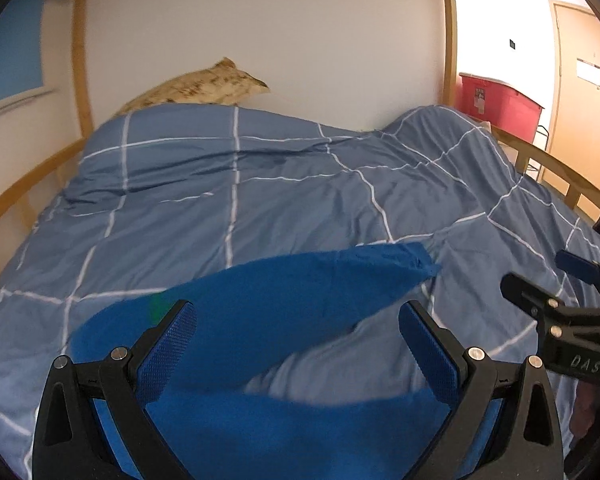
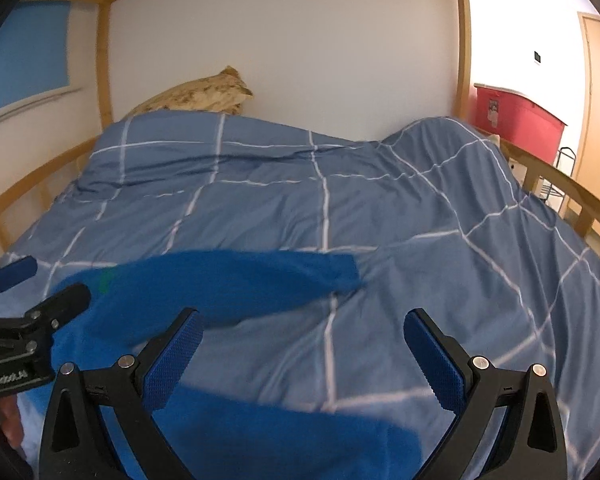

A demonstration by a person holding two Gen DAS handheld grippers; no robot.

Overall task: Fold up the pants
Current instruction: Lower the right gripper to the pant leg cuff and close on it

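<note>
The left wrist view shows the left gripper [image 1: 298, 334] with its two blue-padded fingers spread wide and holding nothing, above the bright blue fabric pants [image 1: 268, 312], which lie blurred on the near part of the grey-blue quilt with white grid lines [image 1: 228, 200]. In the right wrist view the right gripper [image 2: 303, 340] is also wide open and empty, with the pants [image 2: 220, 280] to its near left, and a beige patterned pillow [image 2: 196, 98] lies at the far wall.

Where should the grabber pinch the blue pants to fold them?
Probably the far leg's end of the blue pants, coming from above. That leg lies spread flat on the checked duvet, and its cuff edge is free with nothing on it. Both the left gripper and right gripper are open.
</note>
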